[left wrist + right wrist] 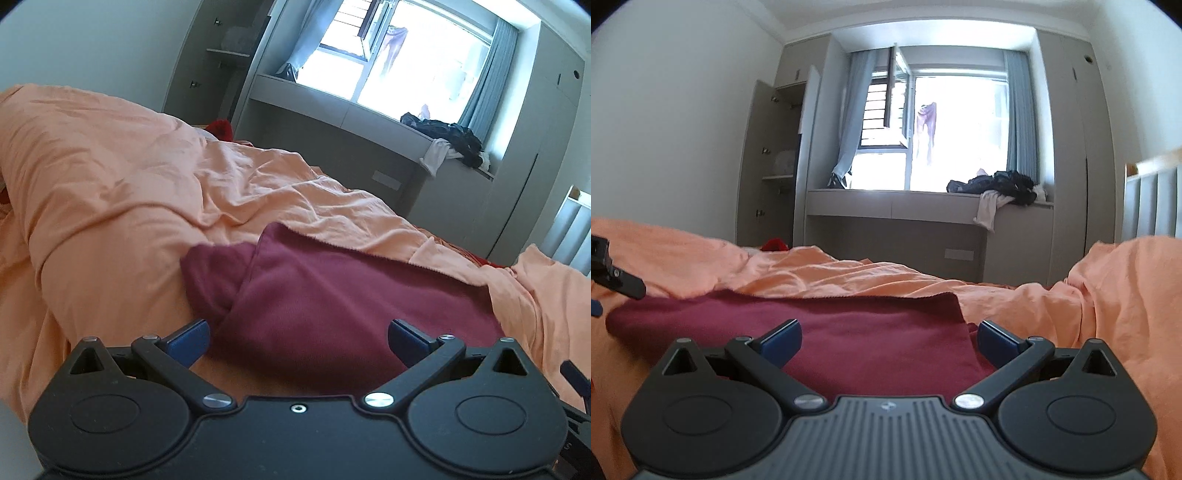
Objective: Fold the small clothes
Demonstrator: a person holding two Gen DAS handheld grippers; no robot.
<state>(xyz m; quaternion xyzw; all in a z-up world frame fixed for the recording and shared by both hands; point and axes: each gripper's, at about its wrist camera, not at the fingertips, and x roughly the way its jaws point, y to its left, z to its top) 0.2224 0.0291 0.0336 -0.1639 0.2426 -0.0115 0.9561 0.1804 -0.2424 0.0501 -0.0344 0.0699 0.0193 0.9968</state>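
Observation:
A dark red garment [332, 295] lies folded on the orange bedspread [110, 177], with one layer lapped over another at its left. My left gripper [298, 341] stands open just above its near edge, nothing between the blue pads. In the right wrist view the same red garment [831, 332] lies flat, its far right corner squared off. My right gripper [889, 341] is open over the garment's right part, and its pads touch nothing. The other gripper's black fingers [626, 284] show at the left edge, over the garment's left end.
The orange bedspread [1108, 295] is rumpled and rises in a ridge at the left and right. Beyond the bed stand a grey window bench [886, 203] with a heap of dark clothes [1001, 186], an open wardrobe [775, 158] and a small red item [774, 244].

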